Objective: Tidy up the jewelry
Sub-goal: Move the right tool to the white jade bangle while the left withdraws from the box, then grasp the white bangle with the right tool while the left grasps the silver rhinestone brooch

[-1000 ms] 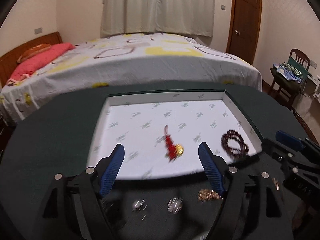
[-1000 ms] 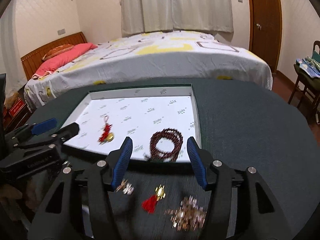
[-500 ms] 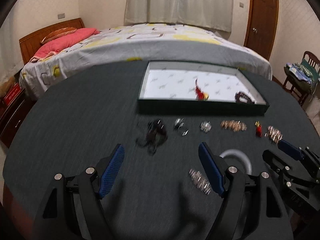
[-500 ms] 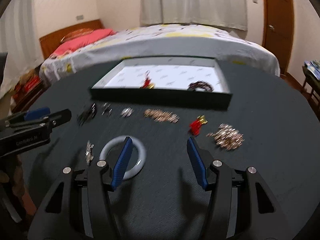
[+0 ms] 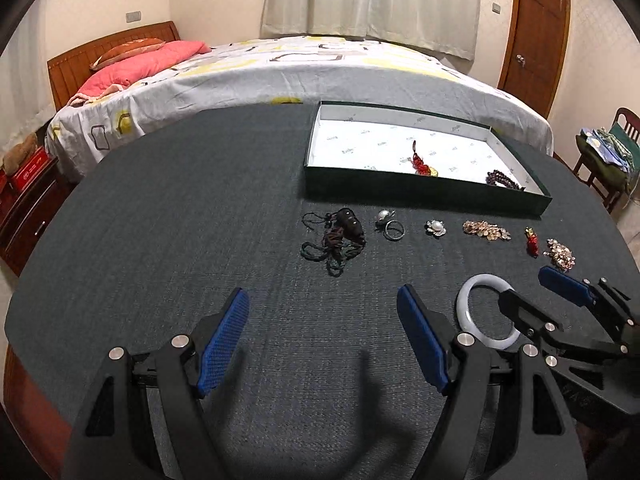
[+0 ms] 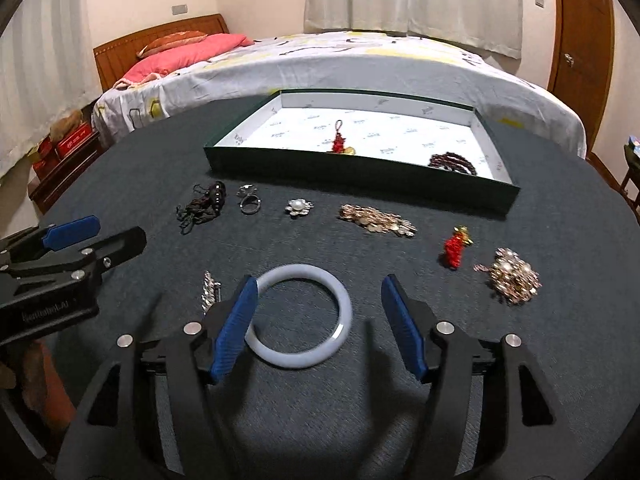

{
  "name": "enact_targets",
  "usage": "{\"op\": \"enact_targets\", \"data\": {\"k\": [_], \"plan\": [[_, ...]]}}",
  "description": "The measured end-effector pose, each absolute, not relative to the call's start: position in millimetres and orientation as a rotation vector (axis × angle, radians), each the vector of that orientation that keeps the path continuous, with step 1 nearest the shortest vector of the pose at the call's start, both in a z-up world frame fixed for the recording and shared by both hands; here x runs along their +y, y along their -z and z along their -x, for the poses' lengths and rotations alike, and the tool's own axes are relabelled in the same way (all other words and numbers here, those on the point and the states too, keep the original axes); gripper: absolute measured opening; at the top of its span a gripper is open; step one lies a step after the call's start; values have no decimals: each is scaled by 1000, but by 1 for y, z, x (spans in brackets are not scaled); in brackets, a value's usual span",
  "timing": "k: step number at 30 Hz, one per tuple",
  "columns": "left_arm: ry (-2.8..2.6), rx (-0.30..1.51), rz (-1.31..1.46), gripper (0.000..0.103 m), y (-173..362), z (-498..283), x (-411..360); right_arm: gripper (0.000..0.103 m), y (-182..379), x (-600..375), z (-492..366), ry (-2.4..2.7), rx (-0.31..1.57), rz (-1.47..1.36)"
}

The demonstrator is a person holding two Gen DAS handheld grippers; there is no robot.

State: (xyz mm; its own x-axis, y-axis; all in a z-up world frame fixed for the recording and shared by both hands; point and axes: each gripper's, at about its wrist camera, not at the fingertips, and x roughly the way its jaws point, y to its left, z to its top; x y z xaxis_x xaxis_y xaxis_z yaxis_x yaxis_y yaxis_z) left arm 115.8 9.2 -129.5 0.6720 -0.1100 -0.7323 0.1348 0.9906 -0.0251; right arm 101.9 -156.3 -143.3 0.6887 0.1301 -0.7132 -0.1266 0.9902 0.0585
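Counter [image 5: 168,208]: the dark round top before you.
Bed [image 5: 320,68]: just beyond it, white cover with yellow and grey shapes.
Pillow [image 5: 140,68]: pink, against the wooden headboard [image 5: 100,52].
Curtain [image 5: 372,0]: pale, drawn, on the far wall.
Door [image 5: 536,32]: brown wood, at your right.
Chair [image 5: 608,152]: wooden, far right, piled with cloth.
Walls: cream.

Dark table [image 6: 540,360]: tray [image 6: 360,172], bangle [image 6: 298,316], trinkets.
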Motion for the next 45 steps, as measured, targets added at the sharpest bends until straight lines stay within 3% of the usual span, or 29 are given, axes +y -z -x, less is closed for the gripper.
{"op": "enact_targets", "data": {"k": [14, 36, 45], "plan": [[113, 862, -12, 74, 140, -121, 20, 72, 163, -139, -119, -150, 897, 37], [238, 895, -75, 73, 148, -111, -44, 68, 153, -204, -91, -91, 863, -68], [236, 974, -105, 47, 161, -110, -41, 68, 152, -213, -87, -99, 855, -102]]}}
